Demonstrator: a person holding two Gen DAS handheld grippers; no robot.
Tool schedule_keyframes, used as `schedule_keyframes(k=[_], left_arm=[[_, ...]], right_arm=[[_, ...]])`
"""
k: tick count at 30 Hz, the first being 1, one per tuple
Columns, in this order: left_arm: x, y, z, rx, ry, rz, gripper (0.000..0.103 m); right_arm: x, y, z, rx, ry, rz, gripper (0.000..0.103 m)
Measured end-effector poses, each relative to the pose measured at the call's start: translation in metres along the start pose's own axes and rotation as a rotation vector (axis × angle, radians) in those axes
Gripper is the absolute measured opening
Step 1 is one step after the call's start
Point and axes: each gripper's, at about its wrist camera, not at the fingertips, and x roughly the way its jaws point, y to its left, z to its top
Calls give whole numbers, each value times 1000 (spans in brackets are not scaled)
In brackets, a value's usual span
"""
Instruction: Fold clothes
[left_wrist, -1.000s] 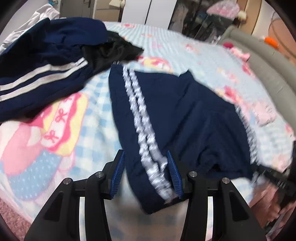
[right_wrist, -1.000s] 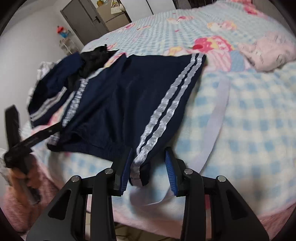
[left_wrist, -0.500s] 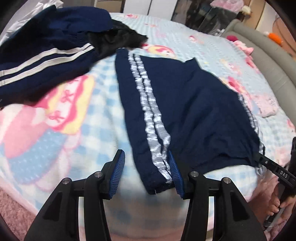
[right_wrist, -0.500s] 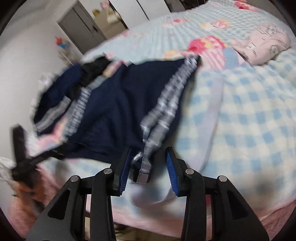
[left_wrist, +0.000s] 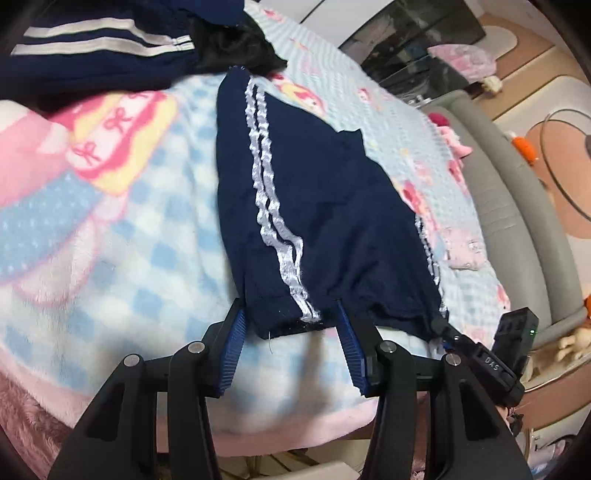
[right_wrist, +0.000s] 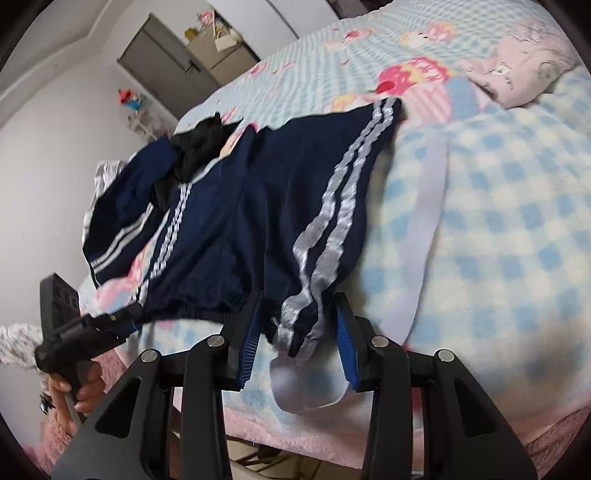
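Shorts (left_wrist: 325, 206): navy, two white stripes down each side, lying flat near the bed's front edge, waistband toward me.
Left claw (left_wrist: 291, 339): I see its blue pads standing apart, one on each side of the waistband's left corner. The striped corner sits in the gap; neither pad presses on it. These jaws have just narrowed a little.
Right claw (right_wrist: 295, 336): pads also apart, either side of the waistband's right corner. The bunched, striped cloth hangs between them; whether the left pad touches it I cannot tell. These jaws have just widened a little.
Hand (right_wrist: 79, 387): in the right view I see a person's hand gripping the left claw's handle, low at the left.
Blanket (left_wrist: 129, 236): fleece, blue and white check with pink cartoon figures, under the shorts.
Pile (left_wrist: 92, 48): another navy striped garment, beyond the shorts at upper left.
Black cloth (left_wrist: 236, 48): just beside the pile, touching the shorts' far hem.
Pink cloth (right_wrist: 517, 70): on the bed, well apart, far right.
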Motion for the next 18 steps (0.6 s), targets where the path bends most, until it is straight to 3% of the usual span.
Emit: schedule_keyframes(k=[2, 5, 7, 11, 14, 16, 18], left_arm=[[-2, 5, 2, -34, -12, -66, 48], [-7, 16, 5, -129, -38, -216, 49], [-5, 18, 5, -127, -39, -179, 49], [21, 15, 4, -110, 3, -107, 48], [32, 0, 4, -41, -15, -12, 32], [28, -9, 4, 10, -48, 4, 27], [30, -8, 7, 5, -56, -7, 26]], right_arm=[[0, -1, 0, 23, -24, -10, 39], [-1, -8, 1, 97, -39, 48, 39], [0, -13, 2, 138, -35, 97, 39], [27, -20, 5, 183, 42, 29, 39], [35, -21, 8, 205, 44, 21, 32], [26, -17, 9, 187, 12, 38, 20], [23, -15, 8, 171, 12, 51, 19]])
